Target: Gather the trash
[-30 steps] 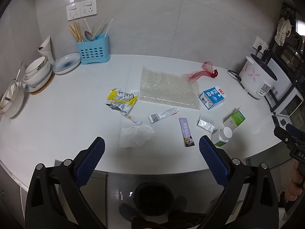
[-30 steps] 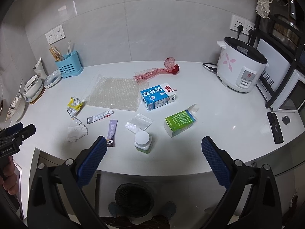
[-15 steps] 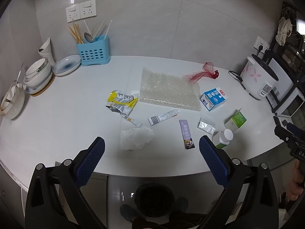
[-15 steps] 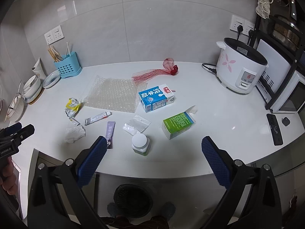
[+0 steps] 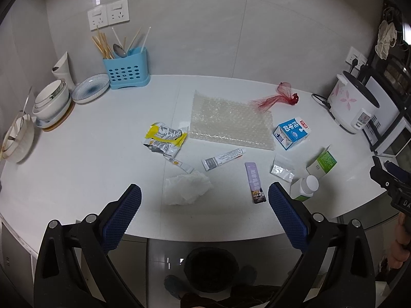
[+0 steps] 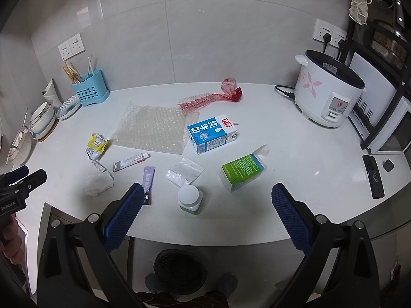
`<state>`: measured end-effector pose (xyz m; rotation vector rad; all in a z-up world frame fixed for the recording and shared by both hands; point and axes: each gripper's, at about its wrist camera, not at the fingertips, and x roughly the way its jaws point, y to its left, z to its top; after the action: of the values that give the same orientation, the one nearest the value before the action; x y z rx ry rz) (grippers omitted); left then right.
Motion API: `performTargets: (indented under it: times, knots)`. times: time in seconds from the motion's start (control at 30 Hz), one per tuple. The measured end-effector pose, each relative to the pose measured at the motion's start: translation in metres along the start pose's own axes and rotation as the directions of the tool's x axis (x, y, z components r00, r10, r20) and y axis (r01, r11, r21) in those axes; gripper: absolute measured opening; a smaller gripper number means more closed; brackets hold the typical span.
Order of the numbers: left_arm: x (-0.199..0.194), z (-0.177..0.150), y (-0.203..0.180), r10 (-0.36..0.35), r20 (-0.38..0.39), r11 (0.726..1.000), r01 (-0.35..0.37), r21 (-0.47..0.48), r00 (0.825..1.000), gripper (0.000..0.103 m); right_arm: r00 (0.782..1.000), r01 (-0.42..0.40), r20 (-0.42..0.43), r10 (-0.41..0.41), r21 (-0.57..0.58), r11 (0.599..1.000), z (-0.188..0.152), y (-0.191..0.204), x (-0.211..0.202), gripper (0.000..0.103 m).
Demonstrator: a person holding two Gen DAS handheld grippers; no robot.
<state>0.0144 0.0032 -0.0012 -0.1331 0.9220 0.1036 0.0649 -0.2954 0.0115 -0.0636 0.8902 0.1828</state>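
Note:
Trash lies spread over the white counter (image 5: pixel 77 159): a crumpled tissue (image 5: pixel 187 189), a yellow wrapper (image 5: pixel 164 141), a small tube (image 5: pixel 223 158), a purple sachet (image 5: pixel 254 182), a bubble wrap sheet (image 5: pixel 231 122), a red mesh net (image 5: pixel 277 98), a blue milk carton (image 6: pixel 212 133), a green box (image 6: pixel 242 170), a clear bag (image 6: pixel 186 170) and a white-capped bottle (image 6: pixel 190 199). A black bin (image 6: pixel 179 272) stands on the floor below the counter edge. My left gripper (image 5: pixel 204 200) is open above the front edge near the tissue. My right gripper (image 6: pixel 205 200) is open above the bottle.
A blue utensil holder (image 5: pixel 125 70), plates and stacked bowls (image 5: pixel 52 102) sit at the back left. A rice cooker (image 6: pixel 328 97) and a microwave (image 6: pixel 385 128) stand at the right, with a black remote (image 6: pixel 373 175) near the edge. The person's shoes show beside the bin.
Both grippers have drawn slightly back and up from the counter, so the trash sits a little higher and farther in each view. Both stay open. No trash has moved.

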Motion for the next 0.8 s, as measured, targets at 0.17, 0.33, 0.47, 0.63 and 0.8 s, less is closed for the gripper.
performTargets:
  times: [0.17,0.33,0.47,0.63,0.8]
  knots:
    - [0.0013,0.0004,0.0011,0.008,0.0,1.0,-0.008,-0.001,1.0,0.097,1.0,-0.008,-0.003,0.008,0.004,1.0,0.0005,0.0003,0.0025,0.095]
    - [0.0011,0.0002,0.0025,0.012,-0.001,1.0,-0.012,-0.003,1.0,0.097,1.0,-0.015,-0.005,0.015,0.005,1.0,0.0004,0.0019,0.0054,0.095]
    - [0.0011,-0.0003,0.0032,0.013,-0.004,1.0,-0.013,-0.003,1.0,0.097,1.0,-0.016,-0.006,0.016,0.006,1.0,-0.0005,0.0037,0.0061,0.095]
    - [0.0012,-0.0012,0.0046,0.016,-0.003,1.0,-0.016,-0.003,1.0,0.097,1.0,-0.016,-0.004,0.016,0.005,1.0,-0.0005,0.005,0.0058,0.095]
    - [0.0028,-0.0017,0.0084,0.012,-0.008,1.0,-0.012,-0.012,1.0,0.097,1.0,-0.016,-0.006,0.016,0.003,1.0,-0.0005,0.0081,0.006,0.095]
